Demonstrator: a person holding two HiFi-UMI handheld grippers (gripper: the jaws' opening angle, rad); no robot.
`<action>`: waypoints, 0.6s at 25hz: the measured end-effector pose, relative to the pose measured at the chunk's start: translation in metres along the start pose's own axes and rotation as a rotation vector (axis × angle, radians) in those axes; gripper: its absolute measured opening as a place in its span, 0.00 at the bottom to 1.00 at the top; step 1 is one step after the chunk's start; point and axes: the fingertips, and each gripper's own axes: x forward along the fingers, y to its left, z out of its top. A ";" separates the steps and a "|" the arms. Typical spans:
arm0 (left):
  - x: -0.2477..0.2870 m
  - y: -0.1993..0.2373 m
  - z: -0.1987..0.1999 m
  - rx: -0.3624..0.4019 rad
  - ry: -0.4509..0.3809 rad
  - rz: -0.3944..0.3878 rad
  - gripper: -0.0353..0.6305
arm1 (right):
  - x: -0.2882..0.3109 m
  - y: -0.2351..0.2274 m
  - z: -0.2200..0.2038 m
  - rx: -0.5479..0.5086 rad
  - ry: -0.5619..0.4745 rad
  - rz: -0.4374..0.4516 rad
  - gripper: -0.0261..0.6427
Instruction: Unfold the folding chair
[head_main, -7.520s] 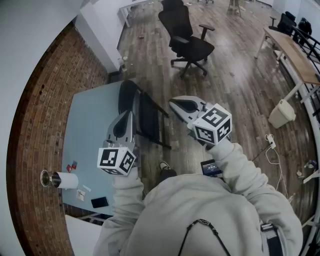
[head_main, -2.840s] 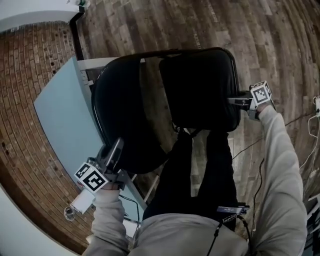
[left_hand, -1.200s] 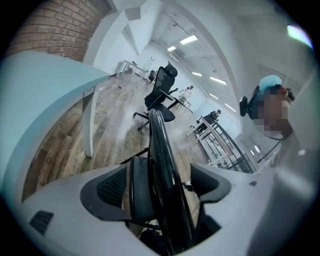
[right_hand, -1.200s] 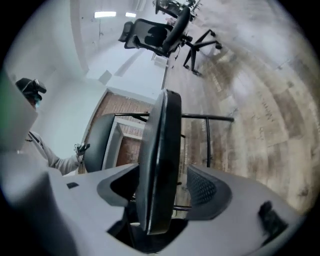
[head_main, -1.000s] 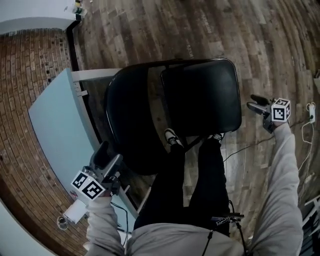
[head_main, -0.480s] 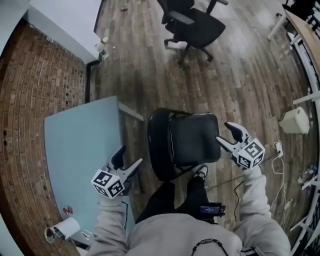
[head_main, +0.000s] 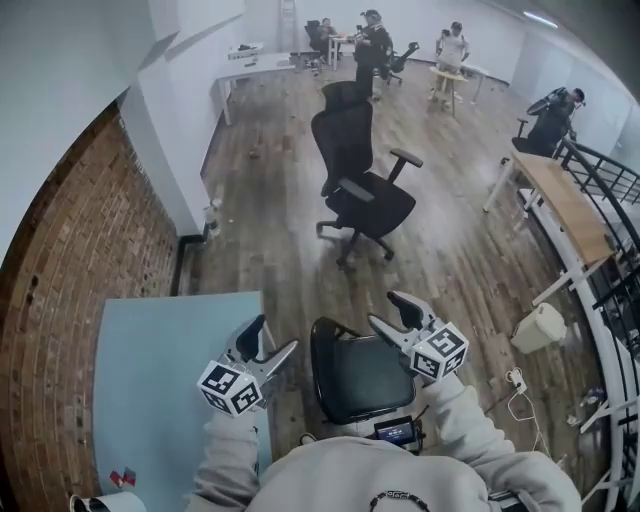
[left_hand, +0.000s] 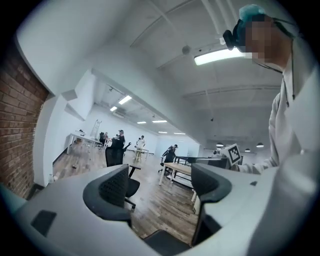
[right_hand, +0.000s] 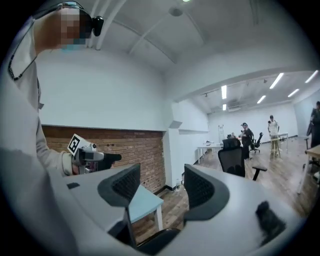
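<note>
Near left: I hold the left gripper (head_main: 275, 335) raised in front of me, its jaws spread wide with nothing between them. Through the gap I see only floor and the distant room.
Near right: the right gripper (head_main: 383, 308) is raised at about the same height. Its jaws are also wide apart and hold nothing.
Between them: the folding chair (head_main: 360, 378) stands opened on the wood floor (head_main: 280, 230) directly below me. Its black seat is down flat and its back is on the side toward the table. Neither gripper touches it.
Just left: the pale blue table (head_main: 165, 380) sits just beside the chair, up against the brick wall (head_main: 85, 260).
Middle distance: a black office chair (head_main: 360, 190) with armrests stands well apart from the folding chair.
Right side: a wooden desk (head_main: 565, 200) runs along a black railing, and a white bin (head_main: 538, 327) sits near its foot.
Far end: there is a white bench (head_main: 255, 65) and several people (head_main: 375, 35), too small for me to tell more.
</note>
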 end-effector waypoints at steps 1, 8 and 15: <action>-0.003 -0.004 0.010 0.014 -0.021 -0.005 0.65 | 0.002 0.010 0.013 -0.020 -0.008 0.003 0.45; -0.018 -0.007 0.054 0.112 -0.132 0.114 0.06 | 0.008 0.058 0.073 -0.056 -0.033 -0.042 0.05; -0.017 -0.021 0.057 0.187 -0.095 0.084 0.06 | 0.027 0.102 0.086 -0.081 -0.053 -0.023 0.05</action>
